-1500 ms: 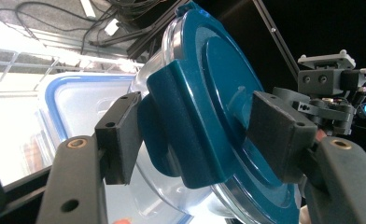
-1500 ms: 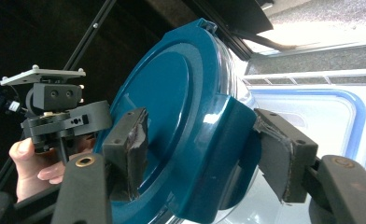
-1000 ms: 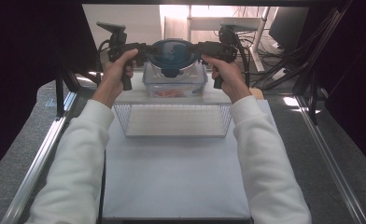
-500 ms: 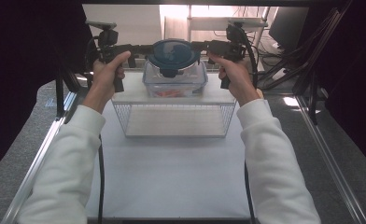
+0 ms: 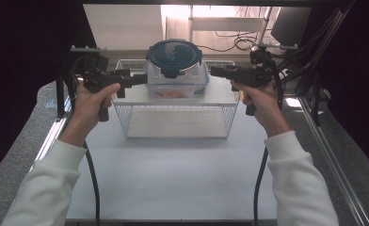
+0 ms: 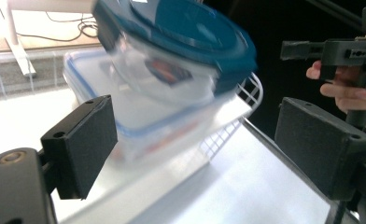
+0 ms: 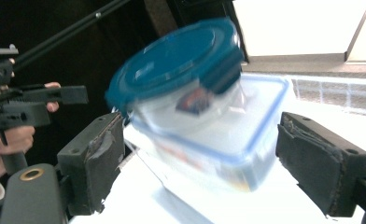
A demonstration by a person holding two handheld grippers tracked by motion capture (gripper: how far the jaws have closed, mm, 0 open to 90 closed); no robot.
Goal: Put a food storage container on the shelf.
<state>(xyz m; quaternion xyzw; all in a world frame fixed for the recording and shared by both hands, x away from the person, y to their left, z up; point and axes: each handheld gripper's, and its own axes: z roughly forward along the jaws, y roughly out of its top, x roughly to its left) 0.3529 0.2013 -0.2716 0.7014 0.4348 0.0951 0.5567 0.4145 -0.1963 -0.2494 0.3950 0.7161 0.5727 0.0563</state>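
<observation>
The fingers of both grippers stand spread with nothing between the pads. The left gripper (image 5: 138,79) sits at the left of the stacked containers and the right gripper (image 5: 215,71) at their right, each just clear of the plastic. The right one's jaws have just been opening, and the right gripper view shows its fingers (image 7: 95,161) apart with only air between them.

The round container (image 5: 174,59) with the dark blue lid sits on top of the rectangular container (image 5: 177,84), which has a blue-edged lid and something orange inside. Both rest on the white top of a wire rack (image 5: 175,120) at the far end of the tabletop (image 5: 173,179).

The step in hand appears to be the release: the stack is set down and the hands are drawing outward, away from it. The next move probably calls for a fresh approach to whichever container is wanted, with the fingers level and squared to its sides, since the round one is narrower than the box beneath.

Room to either side of the rack is open. The rack's front edge drops off to the lower tabletop, and the stack stands near it, so a sideways nudge could tip the top container off. Dark frame rails run along both sides of the tabletop, limiting how far outward the hands can swing.
</observation>
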